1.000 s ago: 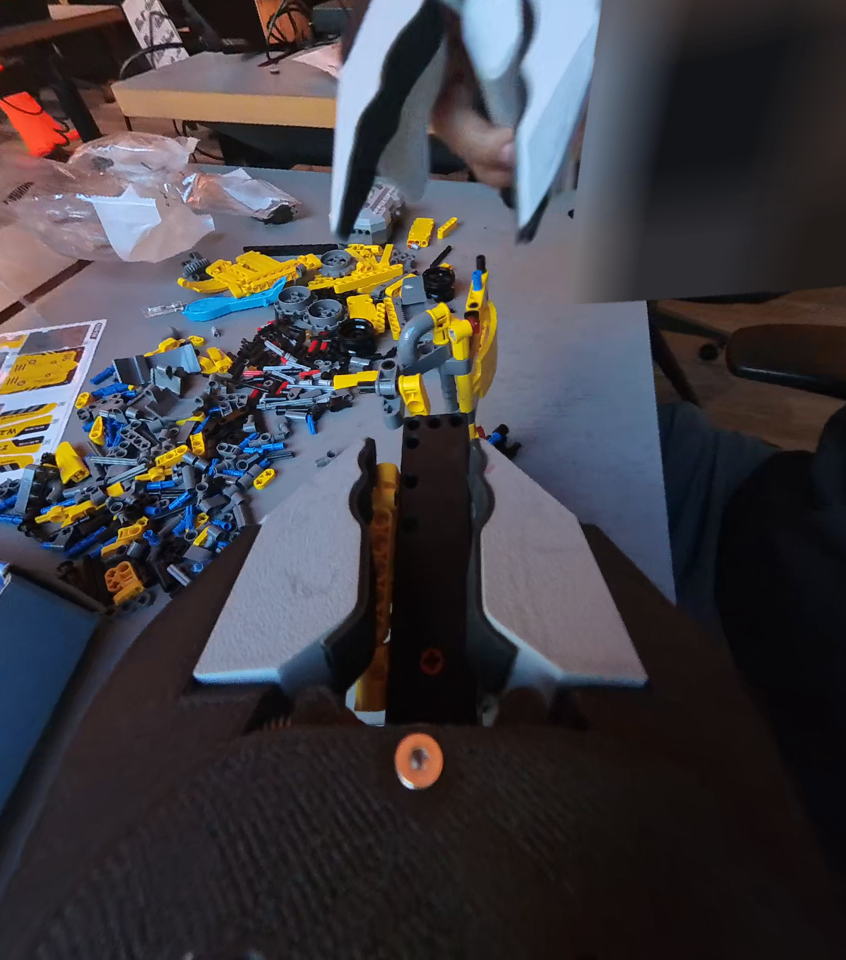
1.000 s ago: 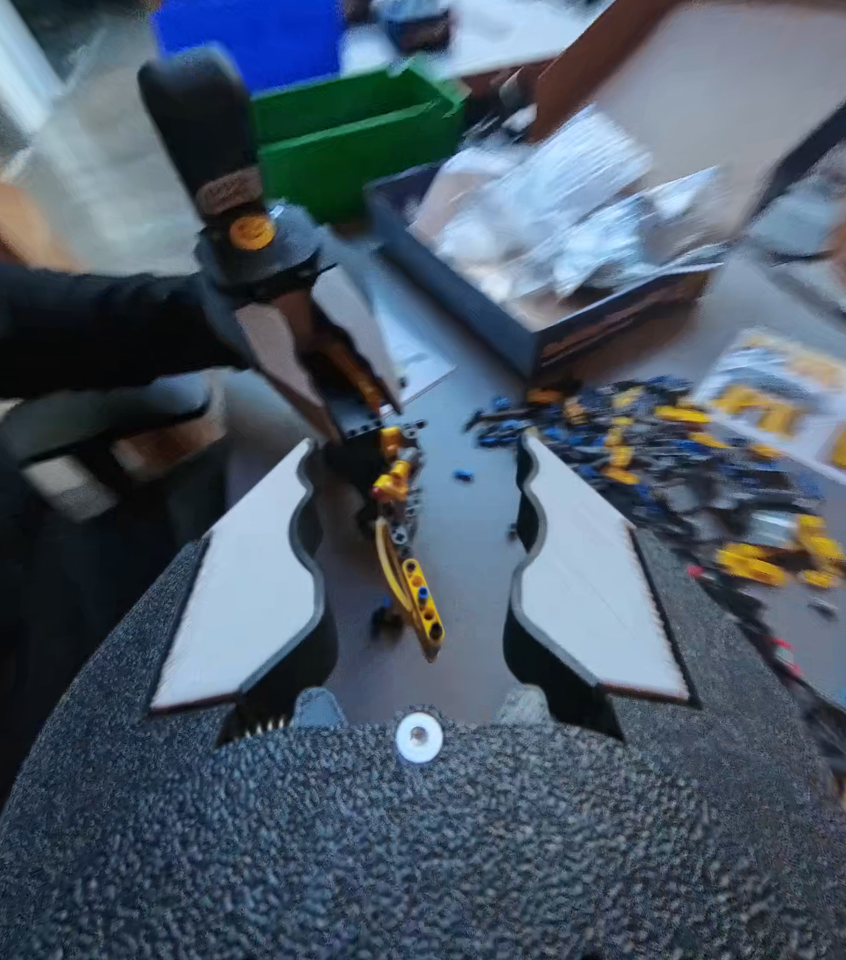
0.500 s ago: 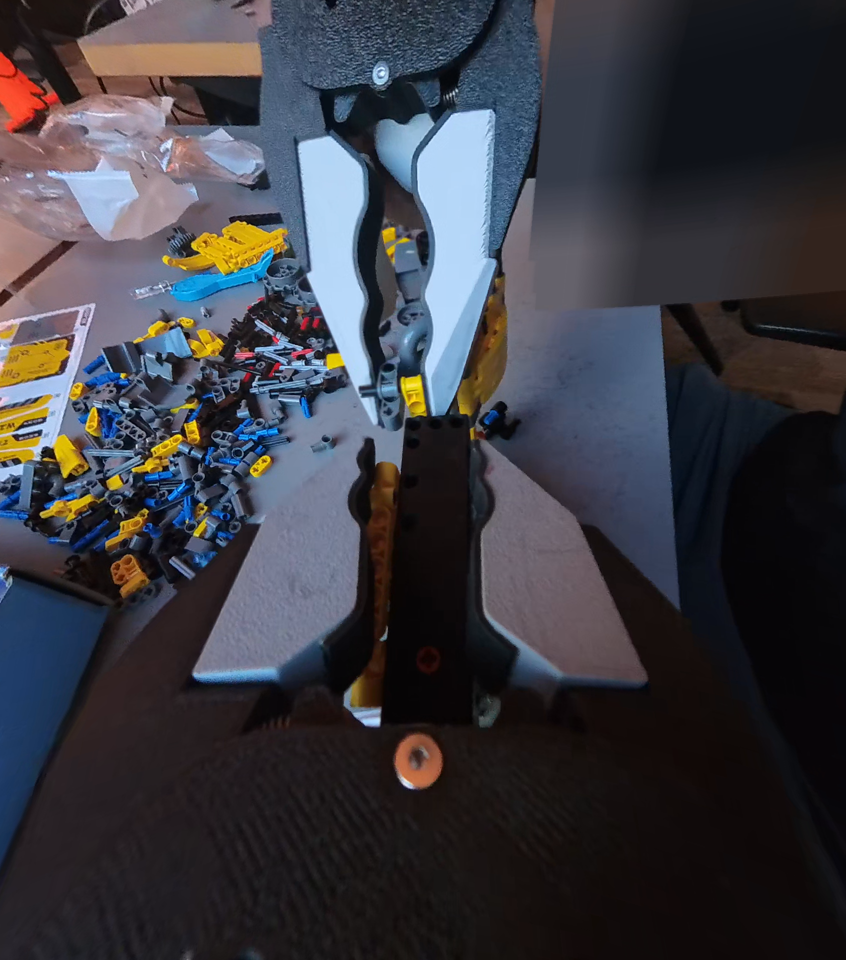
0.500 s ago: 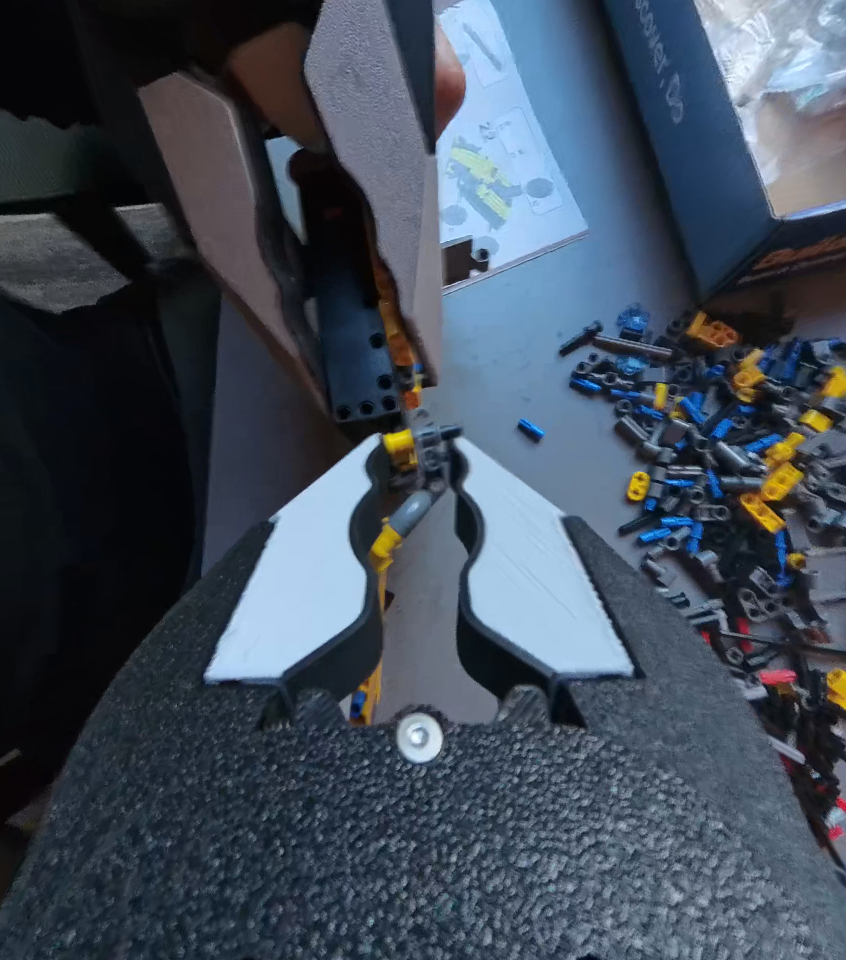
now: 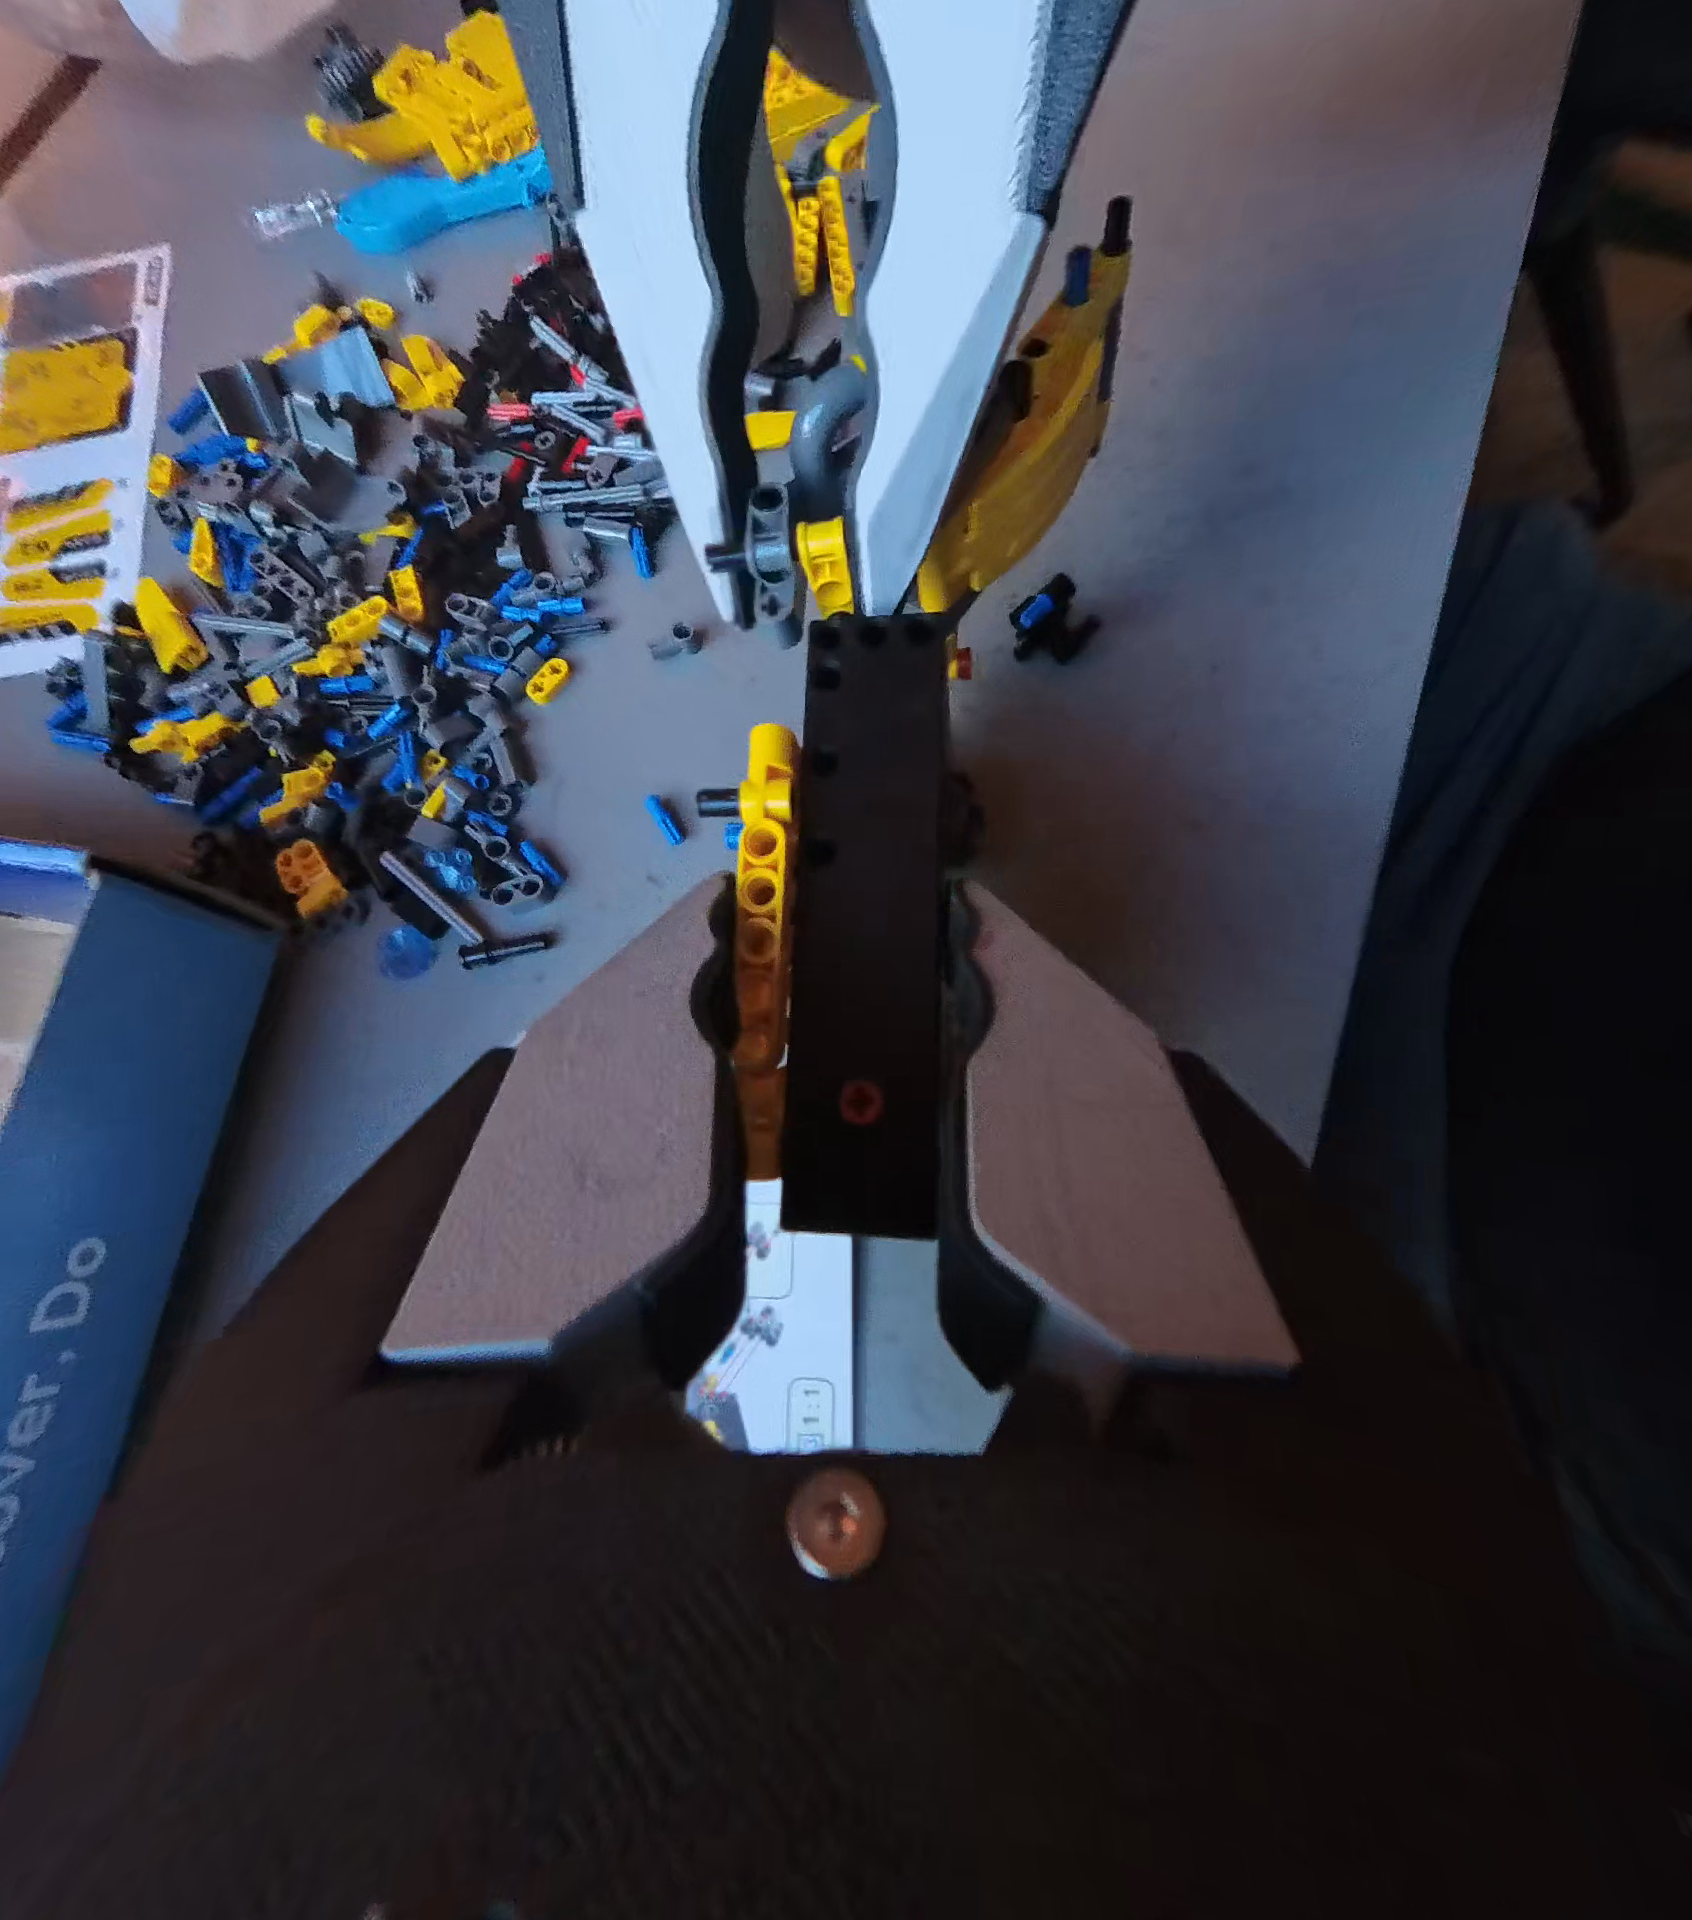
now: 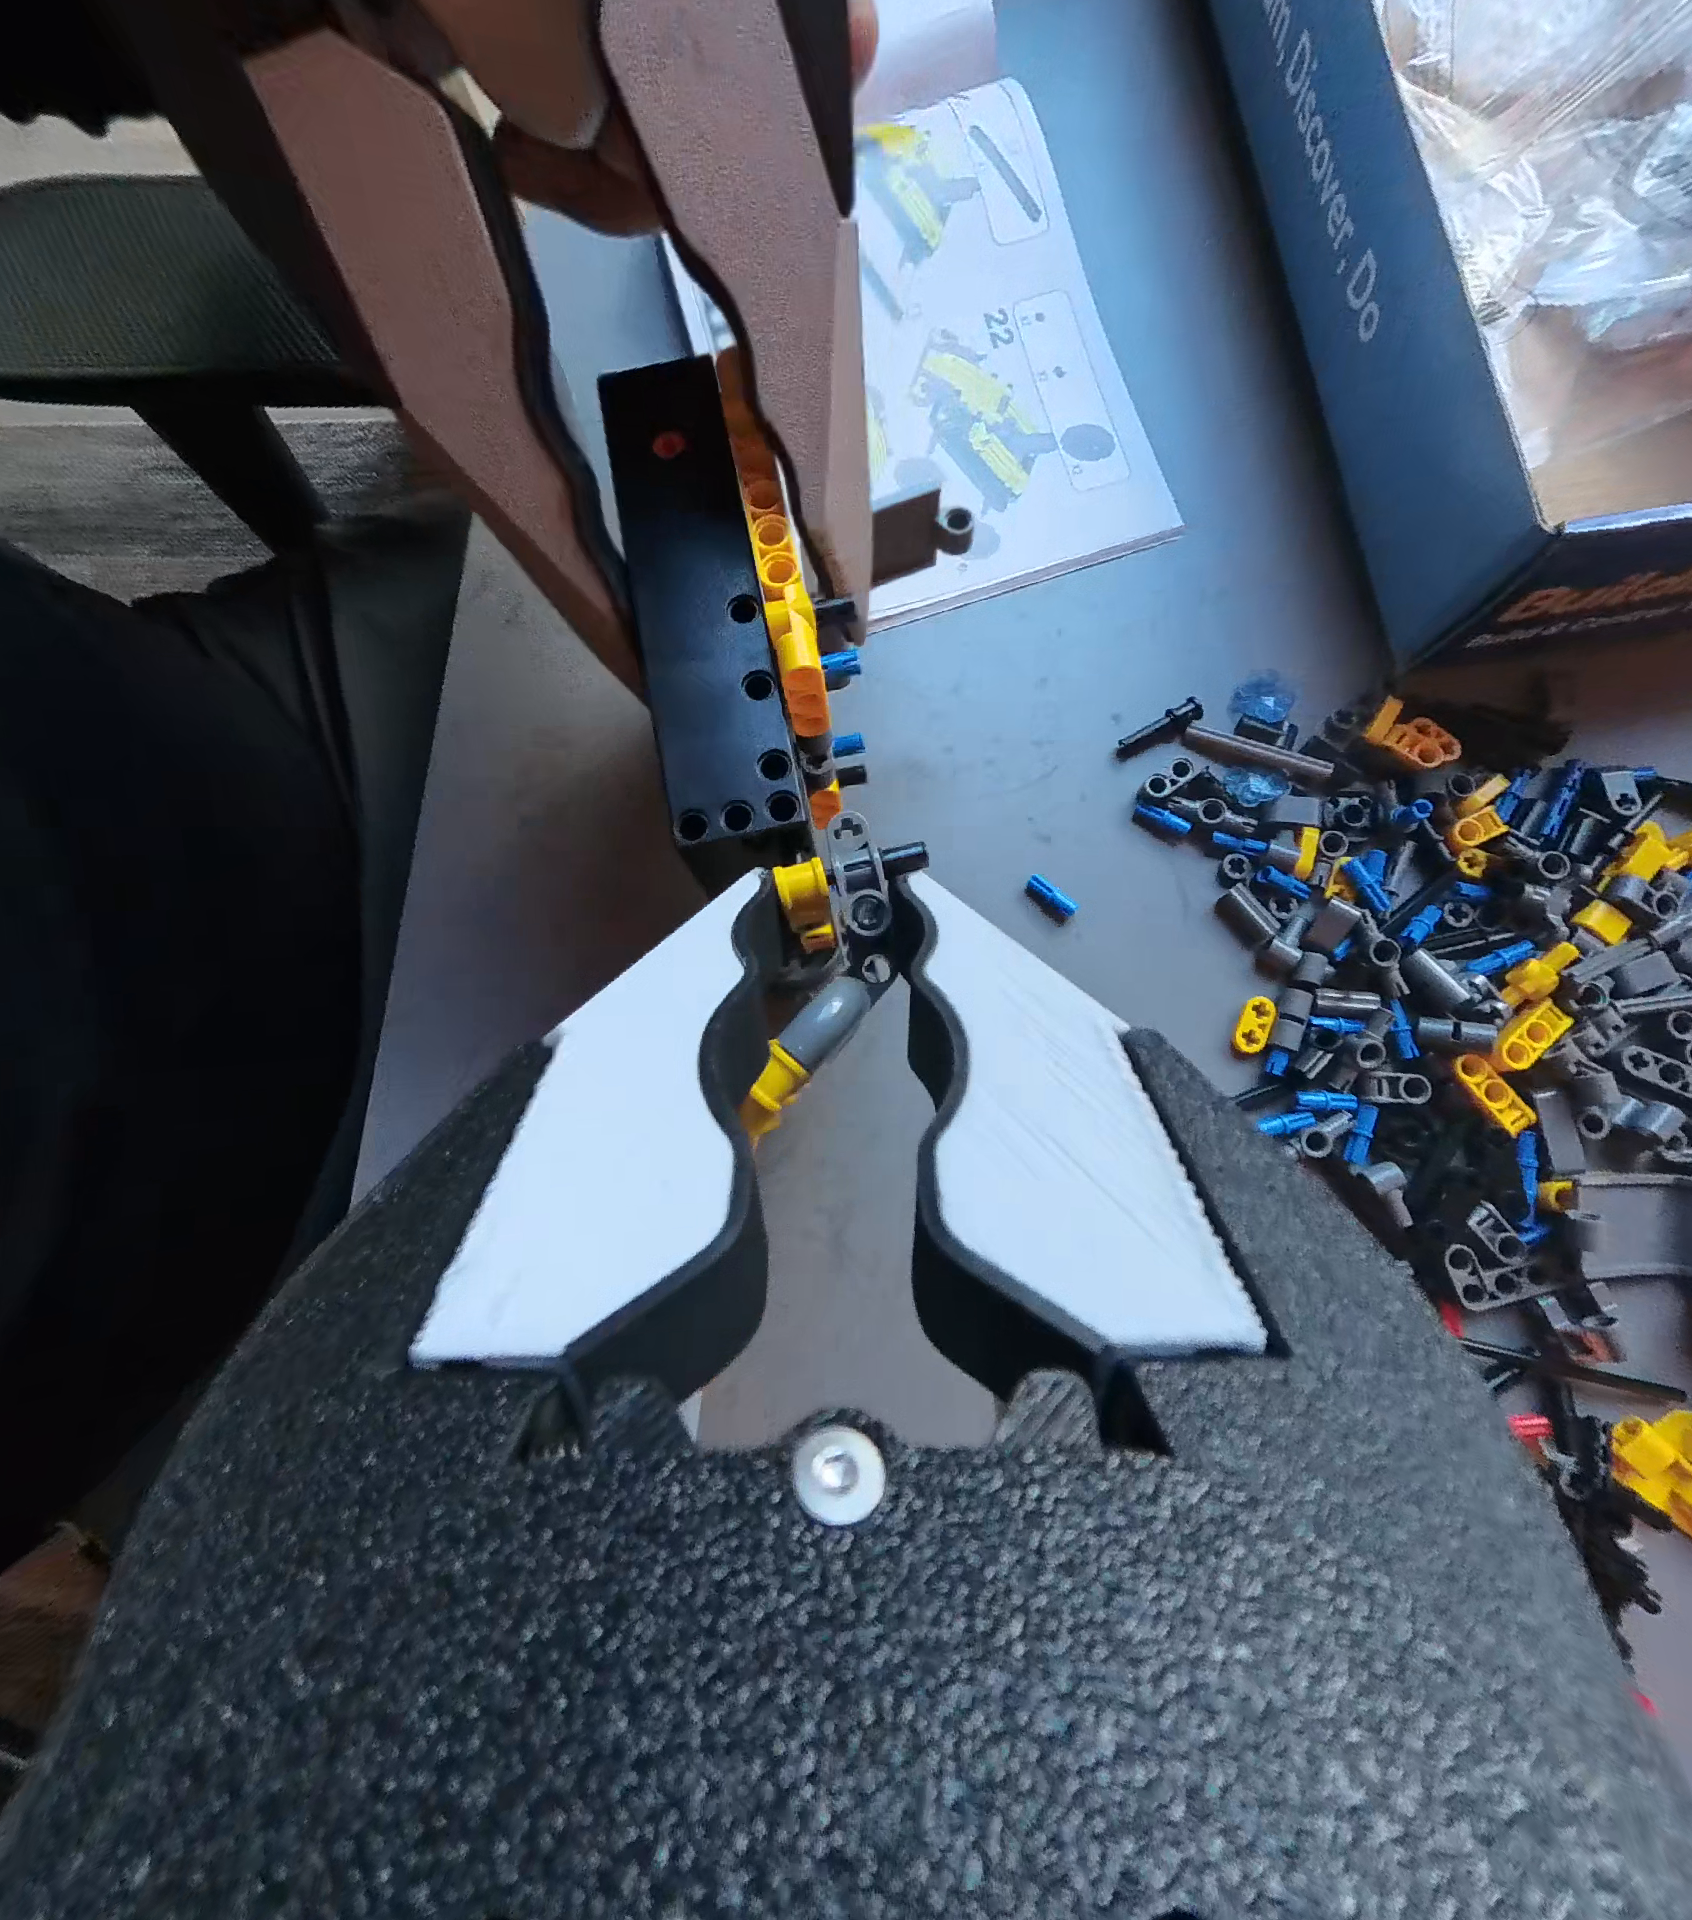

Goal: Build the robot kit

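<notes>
A: Largest first. Grey table (image 5: 1185, 727), with a dark blue cardboard box (image 6: 1341, 343) at its far left edge in the left wrist view; clear plastic bags (image 6: 1600, 156) lie inside the box.

B: Beside the box, an open instruction booklet (image 6: 1018, 343) lies flat. A sticker sheet (image 5: 0, 457) lies farther along the table.

A: Between them, a loose pile of small building pieces (image 5: 354, 623), blue, grey, black and yellow, spread over the table. A light blue tool (image 5: 437, 208) lies at the pile's far end, next to a yellow built section (image 5: 447, 114).

B: Left tongs (image 5: 842, 914): closed on a long black beam (image 5: 868, 935) with a yellow holed strip (image 5: 764, 894) fixed along one side. The beam sticks out past the tips, held clear above the table.

A: Right tongs (image 6: 837, 914): closed on a small grey and yellow jointed piece (image 6: 847, 894), pinched at the very tips. A grey elbow and a yellow connector hang behind it, between the jaws.

B: Relation: the jointed piece sits just at the end of the black beam, at the corner with the row of holes. I cannot tell whether they touch.

A: One blue pin (image 6: 1050, 897) lies alone on the table just beside the right tongs.
</notes>
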A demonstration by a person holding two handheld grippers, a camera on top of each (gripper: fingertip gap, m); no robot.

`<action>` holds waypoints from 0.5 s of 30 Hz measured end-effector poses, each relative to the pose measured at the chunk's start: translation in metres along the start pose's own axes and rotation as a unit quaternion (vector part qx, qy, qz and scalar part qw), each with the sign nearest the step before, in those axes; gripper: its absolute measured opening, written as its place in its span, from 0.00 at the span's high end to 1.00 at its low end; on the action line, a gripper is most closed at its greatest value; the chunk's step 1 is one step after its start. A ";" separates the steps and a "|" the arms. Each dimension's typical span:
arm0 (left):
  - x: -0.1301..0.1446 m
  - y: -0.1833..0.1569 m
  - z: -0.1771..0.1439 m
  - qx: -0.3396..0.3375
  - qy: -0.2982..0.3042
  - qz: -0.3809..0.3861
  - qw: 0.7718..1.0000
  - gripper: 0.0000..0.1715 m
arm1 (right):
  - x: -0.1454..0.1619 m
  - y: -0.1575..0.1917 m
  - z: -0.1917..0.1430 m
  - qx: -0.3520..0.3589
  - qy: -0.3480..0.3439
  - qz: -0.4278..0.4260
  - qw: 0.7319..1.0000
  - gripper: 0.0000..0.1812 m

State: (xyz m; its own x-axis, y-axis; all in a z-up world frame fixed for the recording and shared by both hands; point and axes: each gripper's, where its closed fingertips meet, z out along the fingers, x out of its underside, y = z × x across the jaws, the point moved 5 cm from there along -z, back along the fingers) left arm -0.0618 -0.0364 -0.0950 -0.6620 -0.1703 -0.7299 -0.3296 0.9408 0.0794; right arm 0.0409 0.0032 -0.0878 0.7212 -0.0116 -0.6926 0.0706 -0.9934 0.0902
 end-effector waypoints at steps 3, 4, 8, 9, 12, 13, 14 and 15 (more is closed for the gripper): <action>0.000 0.006 0.002 0.009 -0.011 -0.030 0.999 0.80 | 0.002 -0.012 -0.008 0.045 0.012 0.003 0.999 0.83; 0.000 0.007 0.002 0.012 -0.015 -0.035 0.999 0.80 | 0.004 -0.017 -0.017 0.079 0.014 0.008 0.997 0.78; 0.002 0.006 0.000 0.014 -0.036 -0.034 0.999 0.80 | 0.023 -0.001 -0.082 0.176 -0.083 0.069 0.978 0.72; 0.002 0.005 -0.001 0.012 -0.043 -0.034 0.998 0.80 | 0.037 0.011 -0.095 0.194 -0.108 0.086 0.971 0.69; 0.004 0.004 -0.004 0.000 -0.059 -0.028 0.998 0.80 | 0.085 0.045 -0.103 0.224 -0.152 0.142 0.952 0.63; 0.005 0.003 -0.005 -0.002 -0.064 -0.028 0.998 0.80 | 0.094 0.056 -0.092 0.211 -0.161 0.161 0.951 0.63; 0.005 0.002 -0.005 -0.005 -0.067 -0.029 0.997 0.80 | 0.101 0.065 -0.075 0.198 -0.157 0.176 0.951 0.63; 0.006 0.001 -0.006 -0.009 -0.069 -0.028 0.997 0.80 | 0.105 0.069 -0.057 0.198 -0.137 0.180 0.954 0.63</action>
State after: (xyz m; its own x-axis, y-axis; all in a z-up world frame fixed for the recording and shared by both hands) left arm -0.0700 -0.0387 -0.0949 -0.5443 -0.1797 -0.8194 -0.3769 0.9250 0.0475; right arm 0.1605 -0.0597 -0.1134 0.4381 -0.3349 -0.8342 -0.4521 -0.8842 0.1176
